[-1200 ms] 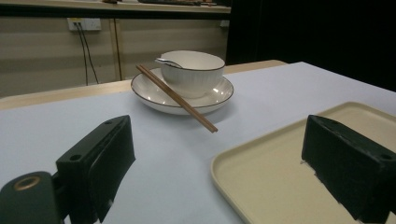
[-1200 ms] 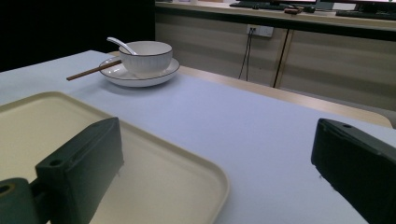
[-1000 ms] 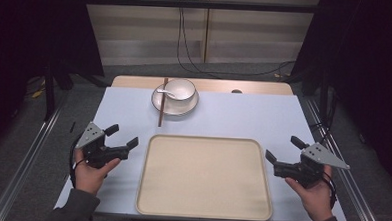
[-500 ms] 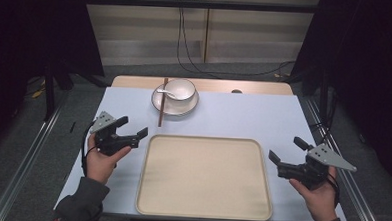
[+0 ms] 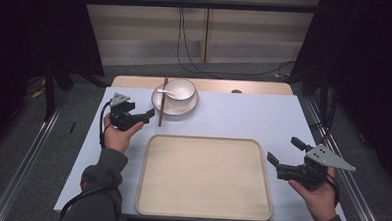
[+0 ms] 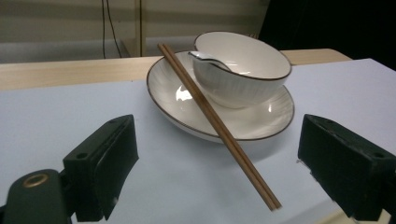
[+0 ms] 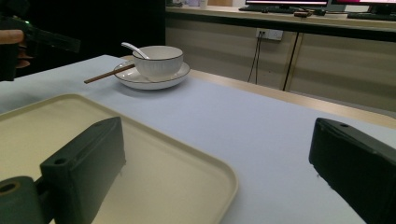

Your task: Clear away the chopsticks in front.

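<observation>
While the left tool (image 5: 143,114) hangs just above the pale blue bench (image 5: 243,117) with its jaws wide apart and nothing between them, the pair of brown wooden chopsticks (image 5: 161,101) lies right ahead of it, its far end propped on the rim of the white ribbed plate with a dark edge (image 5: 189,106) and its near end down on the bench surface. In the left gripper view those chopsticks (image 6: 217,123) run slantwise across the plate (image 6: 261,119), the near tips lying between the two black jaws but clear of both. On the plate stands a white ribbed bowl with a dark rim (image 5: 181,89), and a white ceramic spoon (image 5: 165,93) leans inside it with the handle over the edge toward the chopsticks. A large cream rectangular tray (image 5: 204,211) sits at the near middle of the bench, bare. Right of the tray, the right tool (image 5: 287,157) is held in a hand near the bench's right edge, jaws spread and holding nothing, well apart from the crockery
</observation>
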`<state>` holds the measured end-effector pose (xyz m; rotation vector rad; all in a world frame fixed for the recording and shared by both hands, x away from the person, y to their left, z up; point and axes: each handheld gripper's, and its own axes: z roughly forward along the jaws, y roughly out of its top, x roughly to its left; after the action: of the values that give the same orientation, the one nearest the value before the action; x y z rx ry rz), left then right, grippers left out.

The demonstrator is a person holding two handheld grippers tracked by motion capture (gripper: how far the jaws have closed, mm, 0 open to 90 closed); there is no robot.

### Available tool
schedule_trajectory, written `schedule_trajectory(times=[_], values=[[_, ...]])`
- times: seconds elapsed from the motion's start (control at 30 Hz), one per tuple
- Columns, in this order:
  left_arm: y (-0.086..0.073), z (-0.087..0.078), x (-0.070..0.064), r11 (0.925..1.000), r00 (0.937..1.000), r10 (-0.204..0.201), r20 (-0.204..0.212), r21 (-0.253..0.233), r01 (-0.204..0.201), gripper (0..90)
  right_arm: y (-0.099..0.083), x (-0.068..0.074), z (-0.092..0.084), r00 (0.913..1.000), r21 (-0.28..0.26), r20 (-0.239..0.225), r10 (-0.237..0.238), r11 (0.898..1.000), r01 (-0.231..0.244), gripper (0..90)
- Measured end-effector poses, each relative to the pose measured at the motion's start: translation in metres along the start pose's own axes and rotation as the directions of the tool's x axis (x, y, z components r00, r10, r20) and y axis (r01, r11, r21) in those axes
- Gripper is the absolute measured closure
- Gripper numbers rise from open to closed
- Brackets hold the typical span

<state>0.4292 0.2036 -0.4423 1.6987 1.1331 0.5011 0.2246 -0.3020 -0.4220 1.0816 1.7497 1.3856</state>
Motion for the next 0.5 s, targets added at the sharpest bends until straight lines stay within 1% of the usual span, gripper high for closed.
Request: schedule_trajectory(times=[0.13,0.17,0.23,0.27,0.3,0.37,0.4,0.47,0.5], values=[[0.003,0.014,0.003,0.9996,0.9995,-0.013,-0.028,0.026,0.014,15.0,0.0,0.001,0.001,0.9999,0.0,-0.011,0.006,1.0,-0.006,4.1],[0.003,0.014,0.003,0.9996,0.9995,-0.013,-0.028,0.026,0.014,15.8,0.0,0.001,0.001,0.9999,0.0,-0.011,0.006,1.0,-0.006,4.1],[0.004,0.022,0.004,0.9991,0.9989,-0.026,-0.039,0.031,0.027,17.5,0.0,0.002,0.003,0.9997,0.0,-0.023,-0.004,1.0,0.004,4.8],[0.005,0.025,0.004,0.9992,0.9988,-0.023,-0.043,0.032,0.024,18.5,0.0,0.002,0.003,0.9998,0.002,-0.019,-0.004,1.0,0.004,4.8],[0.007,0.032,0.003,0.9991,0.9987,0.001,-0.05,0.043,0.001,20.1,0.0,0.003,0.003,0.9997,0.004,-0.024,-0.003,1.0,0.004,4.8],[0.007,0.036,0.003,0.9988,0.9984,0.008,-0.057,0.048,-0.005,23.3,0.0,0.003,0.003,0.9997,0.004,-0.024,-0.001,1.0,0.001,4.8],[0.009,0.041,0.003,0.9981,0.9975,0.014,-0.069,0.062,-0.009,25.3,0.0,0.003,0.003,0.9997,0.004,-0.024,0.002,1.0,-0.001,4.8],[0.011,0.046,0.003,0.997,0.9964,-0.006,-0.085,0.076,0.012,28.8,0.0,0.002,0.003,0.9997,0.005,-0.023,0.005,1.0,-0.005,4.8],[0.011,0.049,0.002,0.9967,0.9965,-0.017,-0.082,0.077,0.023,29.9,0.0,0.002,0.003,0.9996,0.005,-0.026,0.009,1.0,-0.009,4.8]])
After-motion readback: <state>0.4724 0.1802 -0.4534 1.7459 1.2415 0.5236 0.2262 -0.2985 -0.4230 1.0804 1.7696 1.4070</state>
